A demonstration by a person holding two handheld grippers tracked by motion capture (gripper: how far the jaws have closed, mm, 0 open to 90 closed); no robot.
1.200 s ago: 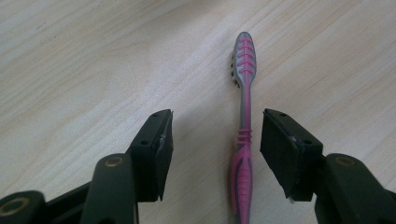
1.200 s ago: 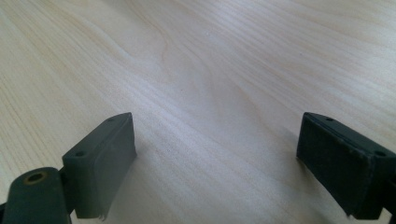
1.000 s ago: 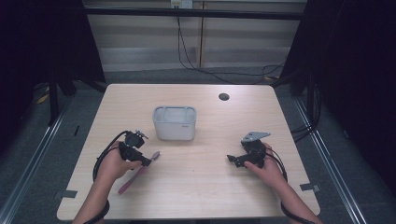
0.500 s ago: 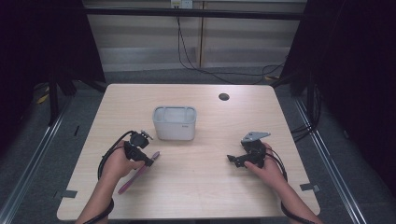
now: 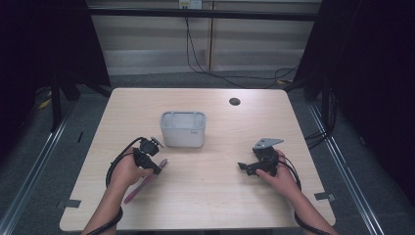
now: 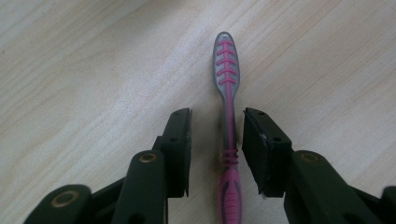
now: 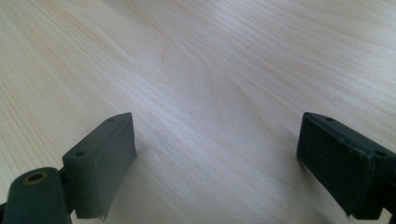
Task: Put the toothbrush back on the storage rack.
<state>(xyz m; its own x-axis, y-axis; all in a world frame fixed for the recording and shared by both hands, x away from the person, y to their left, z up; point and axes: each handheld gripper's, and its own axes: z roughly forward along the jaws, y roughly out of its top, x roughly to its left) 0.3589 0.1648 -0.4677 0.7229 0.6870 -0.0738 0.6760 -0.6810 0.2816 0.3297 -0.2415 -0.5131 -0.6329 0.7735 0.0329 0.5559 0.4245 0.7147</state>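
Pale wooden bench (image 5: 215, 191). I see the left tool (image 6: 215, 135) closing, pads straddling the pink toothbrush (image 6: 228, 140) flat on the bench, not yet pressing. Grey tub (image 5: 183, 129) beyond. Right tool (image 7: 215, 163) released, resting.

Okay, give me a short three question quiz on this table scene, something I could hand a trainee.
1. True or false: the pink and grey plastic toothbrush lies flat on the light wooden table.
2. What lies between the jaws of the left gripper? A the toothbrush neck, B the grey rectangular plastic bin, C nothing.
3. Fill in: the jaws of the right gripper stand wide ____ over bare wood.

Key: 1 true. 2 A, with gaps at both pads; those jaws have just been closing. 3 open.
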